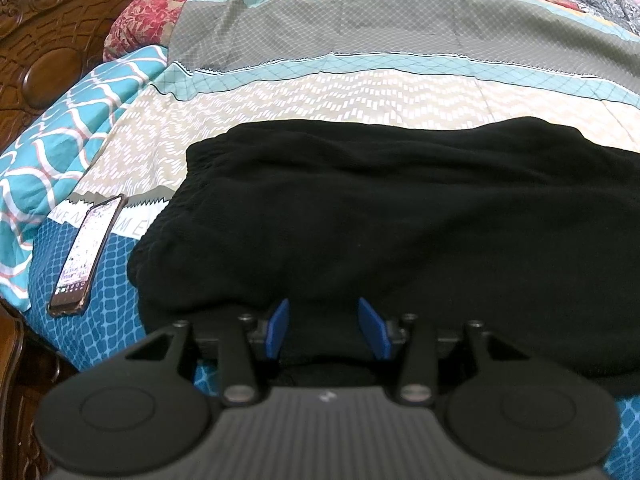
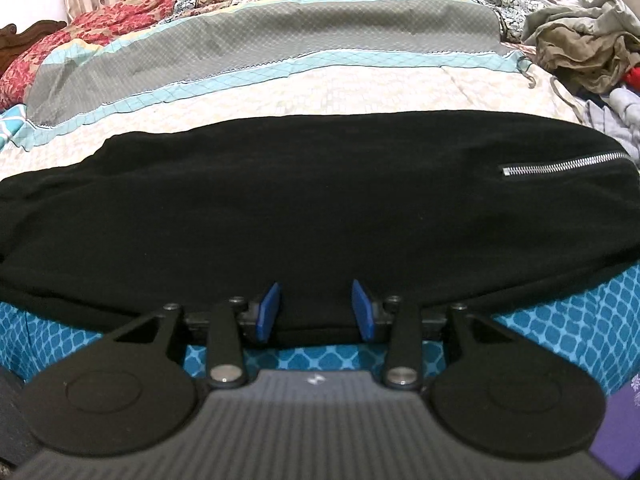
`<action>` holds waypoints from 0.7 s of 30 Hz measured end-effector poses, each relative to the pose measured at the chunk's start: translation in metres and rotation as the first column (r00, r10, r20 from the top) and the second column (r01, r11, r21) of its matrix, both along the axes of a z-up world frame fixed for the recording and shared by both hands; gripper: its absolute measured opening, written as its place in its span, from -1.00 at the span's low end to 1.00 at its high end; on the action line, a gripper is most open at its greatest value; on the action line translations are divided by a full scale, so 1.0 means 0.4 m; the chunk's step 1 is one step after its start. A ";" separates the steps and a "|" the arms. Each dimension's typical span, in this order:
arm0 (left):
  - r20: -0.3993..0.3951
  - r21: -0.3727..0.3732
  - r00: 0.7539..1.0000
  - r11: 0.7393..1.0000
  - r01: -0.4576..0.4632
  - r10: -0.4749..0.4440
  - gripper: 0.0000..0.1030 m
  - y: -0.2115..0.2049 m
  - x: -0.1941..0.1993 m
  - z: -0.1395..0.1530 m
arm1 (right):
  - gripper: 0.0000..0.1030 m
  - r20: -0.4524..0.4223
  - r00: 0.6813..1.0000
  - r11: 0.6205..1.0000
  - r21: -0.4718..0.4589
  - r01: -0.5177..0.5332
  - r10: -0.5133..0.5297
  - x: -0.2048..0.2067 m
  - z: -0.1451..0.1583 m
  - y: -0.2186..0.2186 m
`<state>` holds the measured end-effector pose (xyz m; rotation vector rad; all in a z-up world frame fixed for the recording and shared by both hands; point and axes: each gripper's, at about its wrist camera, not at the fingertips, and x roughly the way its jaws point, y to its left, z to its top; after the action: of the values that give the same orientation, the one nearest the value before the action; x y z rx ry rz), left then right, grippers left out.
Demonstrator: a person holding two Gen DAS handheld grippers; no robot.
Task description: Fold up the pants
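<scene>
Black pants (image 1: 380, 220) lie spread across the patterned bedspread (image 1: 320, 96), with their elastic waistband at the left. In the right wrist view the pants (image 2: 300, 200) show a silver zipper (image 2: 568, 164) at the right. My left gripper (image 1: 323, 314) is open, its blue fingers (image 1: 278, 326) at the near edge of the pants, apart from the cloth. My right gripper (image 2: 316, 294) is open too, at the pants' near edge, holding nothing.
A phone (image 1: 86, 256) lies on the bed left of the pants. A carved wooden headboard (image 1: 52, 32) stands at the far left. A pile of loose clothes (image 2: 580, 44) lies at the right of the bed. A red floral quilt (image 1: 152, 16) lies behind.
</scene>
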<state>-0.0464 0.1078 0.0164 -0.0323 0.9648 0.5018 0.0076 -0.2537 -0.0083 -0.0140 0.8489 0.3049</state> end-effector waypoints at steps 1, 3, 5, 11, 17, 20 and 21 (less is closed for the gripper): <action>0.000 0.000 1.000 1.000 0.000 0.000 -0.21 0.000 0.000 0.000 | -0.15 0.001 1.000 1.000 -0.002 0.001 -0.001 -0.010 0.000 0.007; -0.001 0.001 1.000 1.000 0.001 -0.001 -0.21 0.000 0.000 0.000 | -0.15 0.001 1.000 1.000 -0.006 -0.002 0.002 -0.030 -0.001 0.023; -0.003 0.004 1.000 1.000 0.000 0.000 -0.21 -0.001 0.001 0.000 | -0.15 -0.001 1.000 1.000 -0.006 -0.007 0.007 -0.037 -0.001 0.027; -0.017 0.008 1.000 1.000 -0.002 0.003 -0.17 -0.004 0.006 0.006 | -0.15 0.009 1.000 0.996 0.086 0.020 -0.021 -0.042 0.023 -0.011; 0.060 -0.012 0.997 0.999 0.044 -0.044 0.04 -0.034 0.012 0.075 | -0.10 0.036 0.967 0.935 0.268 0.233 -0.251 -0.041 0.064 -0.208; 0.095 -0.060 0.989 0.991 0.119 -0.113 0.05 -0.076 0.032 0.104 | -0.10 0.045 0.921 0.882 0.311 0.355 -0.387 -0.062 0.069 -0.321; 0.099 -0.078 0.986 0.986 0.145 -0.137 0.06 -0.090 0.040 0.108 | -0.10 0.051 0.904 0.865 0.317 0.388 -0.425 -0.071 0.069 -0.353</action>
<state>-0.0305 0.0720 0.0596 -0.0628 0.8888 0.3256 -0.0206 -0.3950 0.0192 0.4257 0.6583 0.0286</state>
